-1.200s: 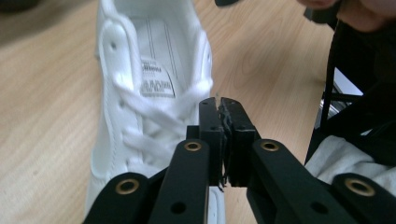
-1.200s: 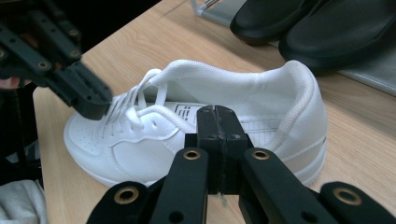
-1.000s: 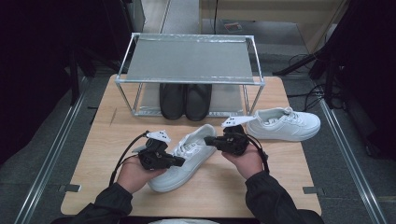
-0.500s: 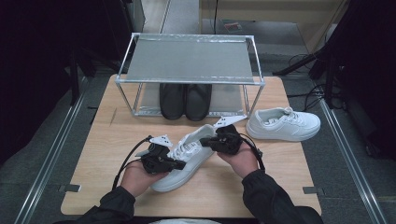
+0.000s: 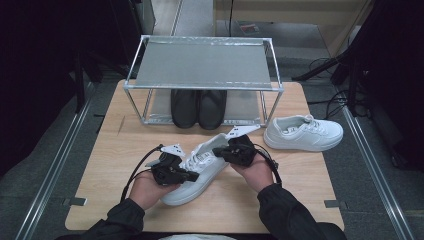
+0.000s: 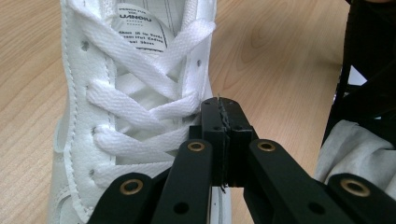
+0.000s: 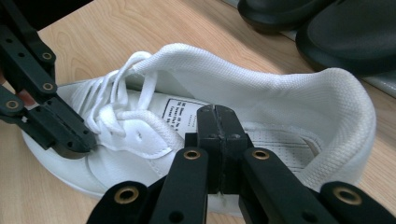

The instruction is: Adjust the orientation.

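While both grippers sit on the white sneaker (image 5: 197,170) near the surface's front edge in the high view, left gripper (image 5: 187,175) by the laces, right gripper (image 5: 218,150) at the collar, a one-sided pull could skid it. Left gripper view: jaws fully closed beside the laces (image 6: 140,100), apparently empty; may snag. Right gripper view: jaws closed over the collar (image 7: 280,84); grip uncertain.

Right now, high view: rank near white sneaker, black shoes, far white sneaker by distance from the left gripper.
From the left gripper:
1. Near white sneaker, right at its tips.
2. Black shoes, under the rack, beyond.
3. Far white sneaker, table's right side.
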Demonstrator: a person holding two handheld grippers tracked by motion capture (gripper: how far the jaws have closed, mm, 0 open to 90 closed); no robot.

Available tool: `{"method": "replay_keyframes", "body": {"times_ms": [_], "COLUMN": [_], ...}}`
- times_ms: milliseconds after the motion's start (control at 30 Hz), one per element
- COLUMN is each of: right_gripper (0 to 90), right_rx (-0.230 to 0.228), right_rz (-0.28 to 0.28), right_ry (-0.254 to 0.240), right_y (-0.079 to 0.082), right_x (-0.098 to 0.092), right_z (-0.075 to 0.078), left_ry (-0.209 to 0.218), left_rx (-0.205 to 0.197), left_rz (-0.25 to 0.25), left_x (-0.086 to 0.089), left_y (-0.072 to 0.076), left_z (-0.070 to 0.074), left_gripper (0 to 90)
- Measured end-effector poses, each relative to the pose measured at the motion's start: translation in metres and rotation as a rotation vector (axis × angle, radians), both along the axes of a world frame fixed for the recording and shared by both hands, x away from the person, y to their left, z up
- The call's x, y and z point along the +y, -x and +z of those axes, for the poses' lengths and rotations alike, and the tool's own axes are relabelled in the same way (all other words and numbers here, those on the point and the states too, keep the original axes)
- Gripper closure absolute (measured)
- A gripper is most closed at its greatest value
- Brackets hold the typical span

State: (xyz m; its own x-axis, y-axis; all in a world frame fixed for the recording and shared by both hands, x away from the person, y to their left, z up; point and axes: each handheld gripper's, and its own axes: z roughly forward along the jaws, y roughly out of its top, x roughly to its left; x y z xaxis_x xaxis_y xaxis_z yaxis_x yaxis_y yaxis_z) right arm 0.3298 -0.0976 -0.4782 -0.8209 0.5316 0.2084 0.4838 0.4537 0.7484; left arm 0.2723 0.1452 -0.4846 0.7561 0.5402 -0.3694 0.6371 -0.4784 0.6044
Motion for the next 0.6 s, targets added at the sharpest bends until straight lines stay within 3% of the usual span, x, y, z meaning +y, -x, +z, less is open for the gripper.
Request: {"method": "replay_keyframes", "body": {"times_ms": [267,600], "right_gripper": [90.0,90.0], "right_rx": [0.015,0.04], "right_rz": [0.008,0.058], "right_ry": [0.008,0.033], "right_y": [0.001,0.015], "right_x": [0.0,0.007], "right_z": [0.001,0.001], "left_ry": [-0.008,-0.035], "left_rx": [-0.003,-0.033], "left_rz": [0.0,0.068], "left_x": [0.001,0.019], "left_y": [-0.002,-0.013], "left_z": [0.0,0.002], "left_gripper": [90.0,89.9]}}
